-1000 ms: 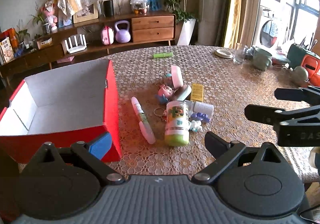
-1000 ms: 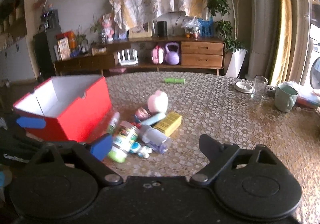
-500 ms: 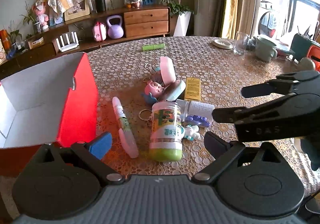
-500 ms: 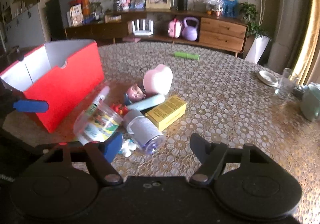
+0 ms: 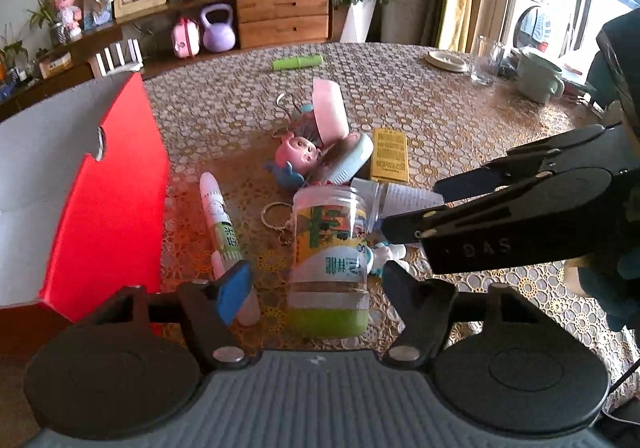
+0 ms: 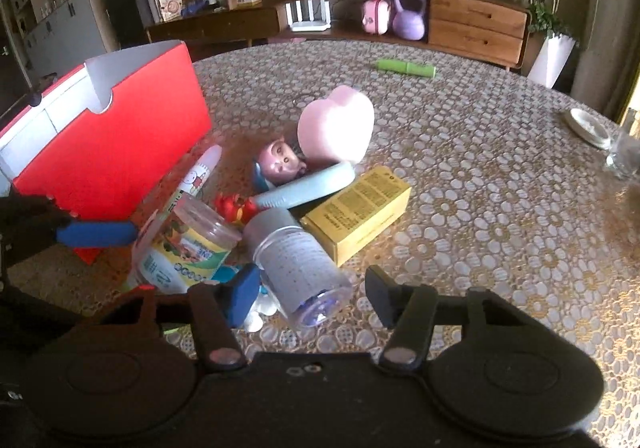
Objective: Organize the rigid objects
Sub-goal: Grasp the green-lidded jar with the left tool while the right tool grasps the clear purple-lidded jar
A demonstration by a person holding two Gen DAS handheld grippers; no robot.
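You are at the pick-up step: both claws are down over the pile of small things on the desk (image 6: 500,175), beside the red box (image 5: 108,207), which stands open.

Your left claw (image 5: 316,284) straddles the green-lidded jar (image 5: 330,260) lying on its side. Its jaws are closing, but the pads stand clear of the jar on both sides, so nothing is held.

Your right claw (image 6: 312,288) is over the clear bottle (image 6: 298,268), also lying down, just beside the yellow carton (image 6: 360,207). Its jaws are closing too; the blue pad looks near or against the bottle, the other finger is clearly off it.

Next, I judge, you close squarely across each round body, then lift clear of the neighbours and carry to the box. Both could roll or slip if pinched off-centre.
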